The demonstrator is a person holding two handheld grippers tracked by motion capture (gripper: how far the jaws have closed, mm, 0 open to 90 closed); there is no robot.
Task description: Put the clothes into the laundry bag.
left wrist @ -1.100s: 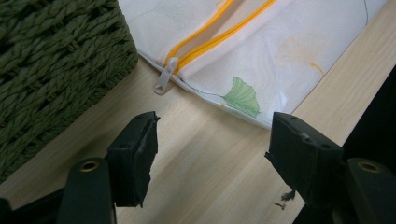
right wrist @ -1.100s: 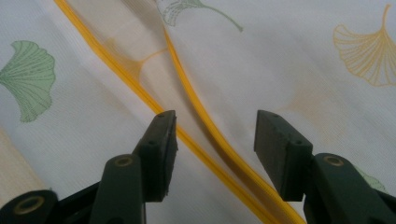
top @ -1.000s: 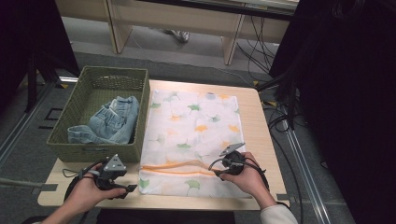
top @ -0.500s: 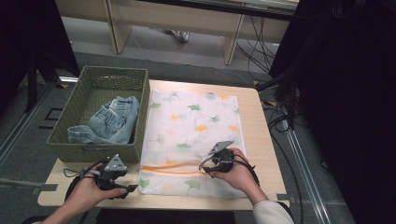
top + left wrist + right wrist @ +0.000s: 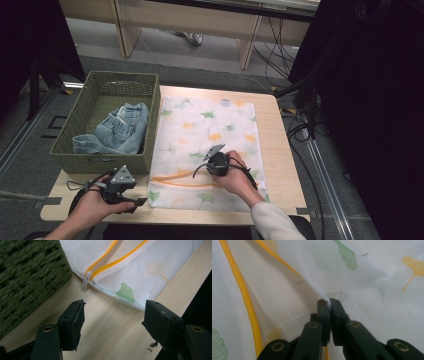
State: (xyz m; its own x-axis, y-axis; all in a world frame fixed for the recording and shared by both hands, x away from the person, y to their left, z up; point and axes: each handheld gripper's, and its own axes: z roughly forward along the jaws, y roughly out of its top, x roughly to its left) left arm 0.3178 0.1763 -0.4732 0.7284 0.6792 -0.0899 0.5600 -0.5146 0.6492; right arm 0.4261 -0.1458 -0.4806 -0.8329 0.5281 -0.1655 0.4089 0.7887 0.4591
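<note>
While the right hand covers most of the right gripper (image 5: pixel 216 161) from above, its tips are hidden there, so the pinch only reads clearly in the right gripper view: the jaws have just been closing and are now clamped on a little raised fold of the mesh bag (image 5: pixel 372 290), with the fabric tenting up between the pads. That spot sits just past the orange zipper (image 5: pixel 249 312), roughly mid-bag toward the near edge. The bag lies flat on the table (image 5: pixel 280 140), right beside the green basket (image 5: pixel 100 100) with the jeans (image 5: pixel 117 132) in it.

The left gripper (image 5: pixel 131 196) rests on the table at the bag's near left corner, jaws apart and holding nothing. In its own view the white zipper pull (image 5: pixel 86 282) lies just ahead of the tips, not touching. How far the bag is unzipped is hard to tell.
</note>
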